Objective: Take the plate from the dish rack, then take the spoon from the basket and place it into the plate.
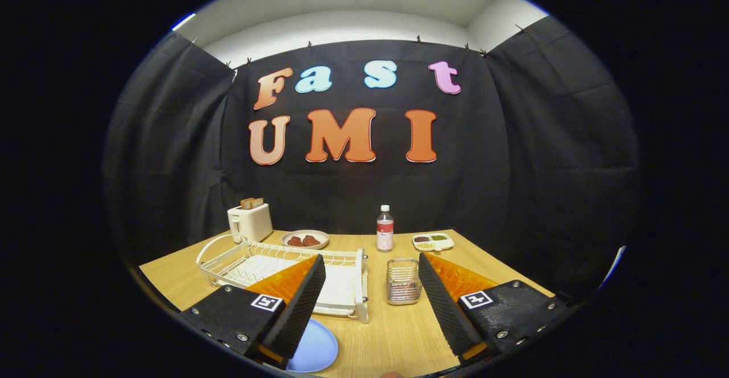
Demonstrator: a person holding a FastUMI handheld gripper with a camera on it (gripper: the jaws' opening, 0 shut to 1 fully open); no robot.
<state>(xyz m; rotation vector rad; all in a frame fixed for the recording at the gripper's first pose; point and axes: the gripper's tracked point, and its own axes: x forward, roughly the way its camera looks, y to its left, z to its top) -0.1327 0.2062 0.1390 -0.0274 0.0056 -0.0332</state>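
We held the gripper (370,304) wide apart, gripping nothing; a flat blue plate (313,348) lay at seven o'clock, a small wire basket (403,281) at twelve.

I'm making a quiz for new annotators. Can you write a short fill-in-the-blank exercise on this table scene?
1. The blue plate lies flat on the ____, beside the near end of the dish rack.
2. The gripper has its fingers ____, with nothing between them.
3. The wire basket stands between the dish rack and the right ____.
4. Behind the basket stands a clear ____ with a white cap.

Missing words: table; open; finger; bottle
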